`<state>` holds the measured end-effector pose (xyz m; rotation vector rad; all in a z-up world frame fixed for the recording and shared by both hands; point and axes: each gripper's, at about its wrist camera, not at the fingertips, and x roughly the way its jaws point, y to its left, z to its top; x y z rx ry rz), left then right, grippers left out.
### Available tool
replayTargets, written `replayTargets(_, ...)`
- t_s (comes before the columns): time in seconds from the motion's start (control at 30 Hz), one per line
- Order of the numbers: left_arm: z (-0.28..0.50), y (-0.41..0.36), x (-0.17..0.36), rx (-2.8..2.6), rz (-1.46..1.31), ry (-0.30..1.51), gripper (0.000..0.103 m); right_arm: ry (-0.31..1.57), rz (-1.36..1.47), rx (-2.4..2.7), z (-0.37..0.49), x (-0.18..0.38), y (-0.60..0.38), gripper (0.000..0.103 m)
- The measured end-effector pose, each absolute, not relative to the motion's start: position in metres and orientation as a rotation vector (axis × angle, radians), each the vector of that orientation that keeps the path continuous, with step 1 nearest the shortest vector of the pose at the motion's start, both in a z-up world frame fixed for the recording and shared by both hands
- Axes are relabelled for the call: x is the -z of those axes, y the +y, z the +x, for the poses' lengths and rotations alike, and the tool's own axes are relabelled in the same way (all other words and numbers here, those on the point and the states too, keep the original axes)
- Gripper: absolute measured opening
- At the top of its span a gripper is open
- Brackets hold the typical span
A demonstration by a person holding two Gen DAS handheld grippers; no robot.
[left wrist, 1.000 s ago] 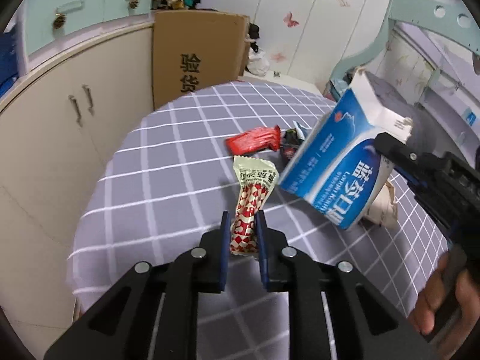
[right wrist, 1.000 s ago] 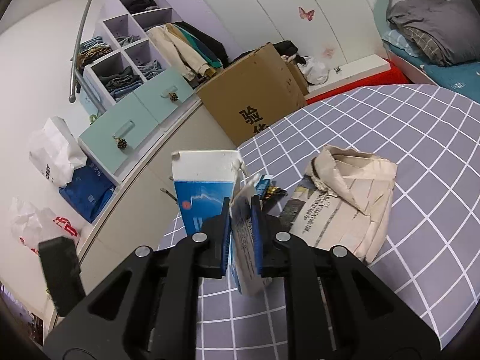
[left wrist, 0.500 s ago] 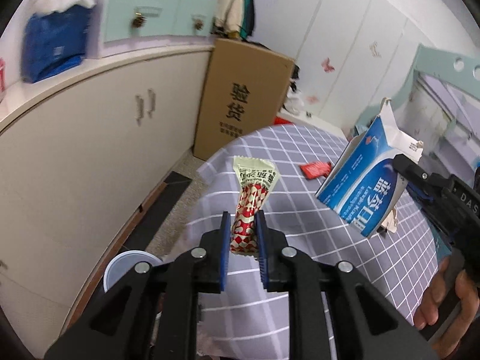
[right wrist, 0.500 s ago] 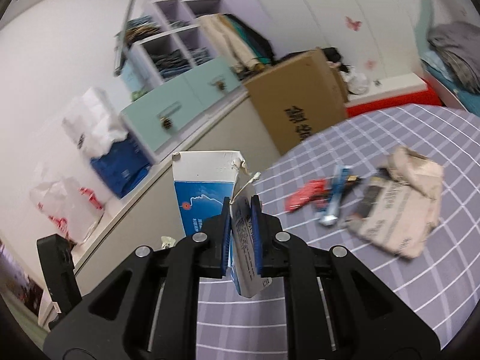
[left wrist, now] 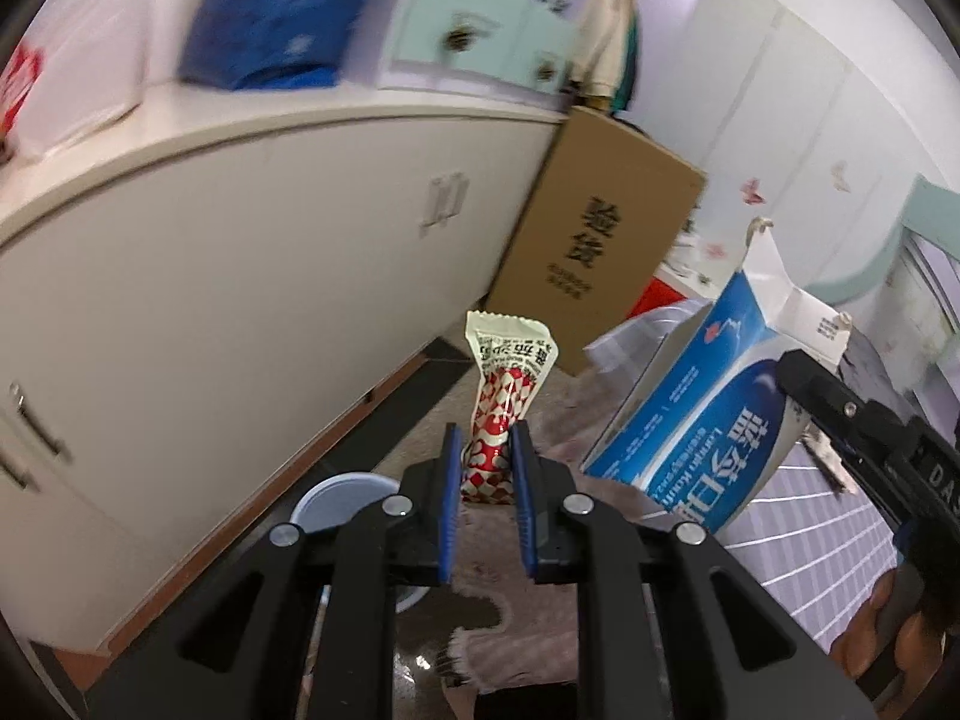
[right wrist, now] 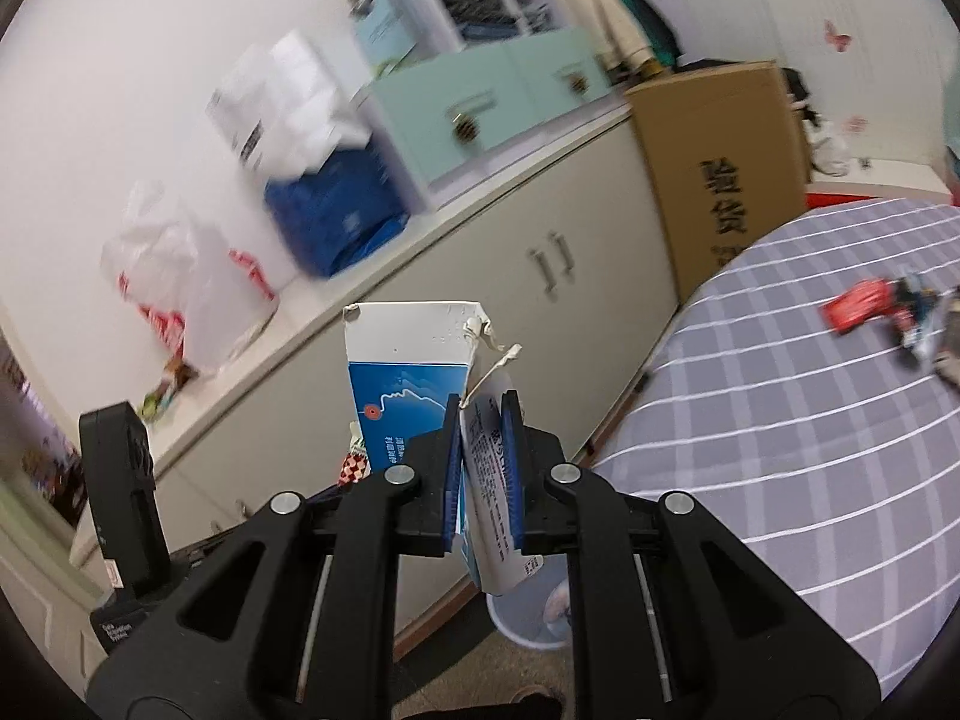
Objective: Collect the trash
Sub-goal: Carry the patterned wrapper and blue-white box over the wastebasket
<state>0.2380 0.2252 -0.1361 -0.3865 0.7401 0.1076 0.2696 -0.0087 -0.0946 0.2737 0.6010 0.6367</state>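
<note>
My left gripper (left wrist: 486, 456) is shut on a red-and-white snack wrapper (left wrist: 507, 384), held upright in the air beside the table. My right gripper (right wrist: 483, 438) is shut on the flap of a blue-and-white carton (right wrist: 414, 384), which also hangs at the right of the left wrist view (left wrist: 708, 420). Below both, on the floor by the cabinet, stands a pale blue waste bin (left wrist: 336, 501), seen in the right wrist view under the carton (right wrist: 528, 618). A red wrapper (right wrist: 858, 309) and other scraps lie on the checked tablecloth (right wrist: 780, 420).
A long cream cabinet (left wrist: 210, 312) runs along the left with bags and turquoise drawers on top. A tall cardboard box (left wrist: 600, 258) leans against its far end. A pinkish rug (left wrist: 564, 432) covers the floor. A hand (left wrist: 888, 630) shows at lower right.
Both grippers swung left off the table with their loads. The cabinet, floor and waste bin have come into view, and the table has slid to the right.
</note>
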Motion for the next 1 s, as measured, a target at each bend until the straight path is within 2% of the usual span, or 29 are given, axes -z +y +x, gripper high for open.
replayTargets(0.33,0.240,0.292,0.208,-0.189,-0.465,0.872,0.016,0.717,0.168,-0.676,0.277,0.154,0.075,0.013)
replayTargets(0.83,0.299,0.308,0.332,-0.206,-0.512,1.143,0.017,0.857,0.071,-0.597,0.319,0.256,0.112,0.013)
replayTargets(0.9,0.306,0.304,0.339,-0.208,-0.512,1.149,0.022,0.862,0.063,-0.581,0.324,0.263,0.110,0.013)
replayTargets(0.93,0.310,0.302,0.341,-0.204,-0.511,1.146,0.033,0.864,0.059,-0.572,0.327,0.267,0.109,0.013)
replayTargets(0.97,0.314,0.300,0.341,-0.201,-0.510,1.140,0.050,0.868,0.059,-0.567,0.329,0.269,0.108,0.013)
replayTargets(1.0,0.315,0.299,0.340,-0.206,-0.507,1.133,0.057,0.874,0.062,-0.560,0.331,0.273,0.106,0.013)
